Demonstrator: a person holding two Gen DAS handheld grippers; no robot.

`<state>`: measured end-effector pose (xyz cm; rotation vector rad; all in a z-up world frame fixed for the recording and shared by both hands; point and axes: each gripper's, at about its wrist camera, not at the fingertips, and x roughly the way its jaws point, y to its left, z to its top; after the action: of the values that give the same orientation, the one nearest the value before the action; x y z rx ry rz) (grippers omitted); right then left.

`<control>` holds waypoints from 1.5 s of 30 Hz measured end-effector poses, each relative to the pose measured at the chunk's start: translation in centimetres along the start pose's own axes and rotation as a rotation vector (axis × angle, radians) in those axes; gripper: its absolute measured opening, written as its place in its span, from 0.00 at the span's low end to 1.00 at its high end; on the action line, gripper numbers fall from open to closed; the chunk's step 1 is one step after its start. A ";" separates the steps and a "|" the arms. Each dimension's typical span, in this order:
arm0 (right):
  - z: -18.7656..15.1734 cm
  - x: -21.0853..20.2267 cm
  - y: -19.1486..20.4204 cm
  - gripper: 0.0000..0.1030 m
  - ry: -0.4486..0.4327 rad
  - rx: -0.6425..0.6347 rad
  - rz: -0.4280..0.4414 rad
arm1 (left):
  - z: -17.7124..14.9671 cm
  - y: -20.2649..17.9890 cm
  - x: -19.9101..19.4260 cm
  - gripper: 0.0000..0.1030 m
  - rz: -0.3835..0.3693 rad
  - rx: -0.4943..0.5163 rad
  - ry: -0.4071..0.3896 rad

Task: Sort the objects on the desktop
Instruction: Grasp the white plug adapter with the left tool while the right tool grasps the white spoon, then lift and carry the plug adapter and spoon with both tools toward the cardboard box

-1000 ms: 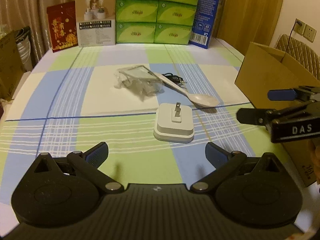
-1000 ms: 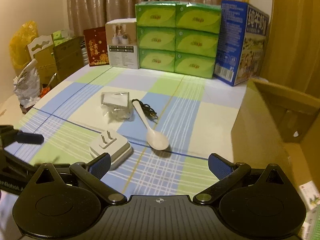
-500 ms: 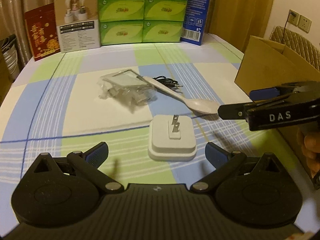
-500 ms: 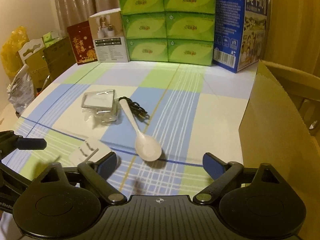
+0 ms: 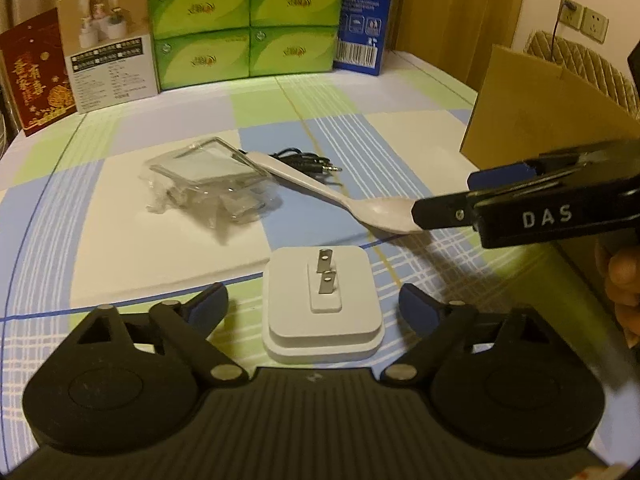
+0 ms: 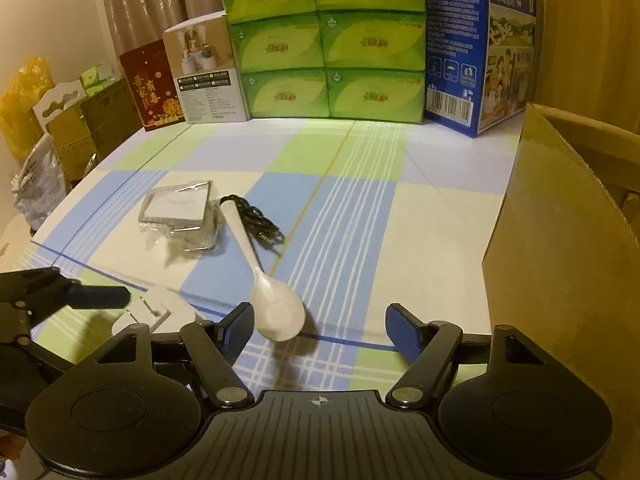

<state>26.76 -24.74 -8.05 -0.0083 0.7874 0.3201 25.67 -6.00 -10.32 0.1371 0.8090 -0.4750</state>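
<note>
On the checked blue-and-green cloth of the desk [image 5: 120, 248], sorting looks to be at the approach stage: nothing is gripped yet. The left gripper [image 5: 312, 306] hangs low with its jaws spread wide on either side of the square white plug adapter [image 5: 324, 312], prongs up. The right gripper [image 6: 320, 326], also spread wide, points level at the bowl of the white plastic spoon [image 6: 276, 314]. Next, I judge, each must settle lower and close squarely, then carry to the brown cardboard box [image 6: 560, 260] nearby.
</note>
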 end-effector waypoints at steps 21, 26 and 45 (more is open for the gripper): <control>-0.9 3.5 3.1 0.35 -0.020 -0.253 0.024 | -0.2 2.9 -1.0 0.59 0.040 -0.052 0.018; -1.0 3.4 3.7 0.30 -0.004 -0.266 0.013 | -0.5 2.7 -0.9 0.59 0.038 -0.041 0.020; -3.2 -2.6 4.8 0.29 0.060 -0.003 0.030 | -2.6 -0.1 -4.6 0.59 0.000 -0.035 0.037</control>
<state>21.43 -21.25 -7.98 -0.0094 0.8472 0.3505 21.17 -3.71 -8.72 0.1141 0.8535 -0.4590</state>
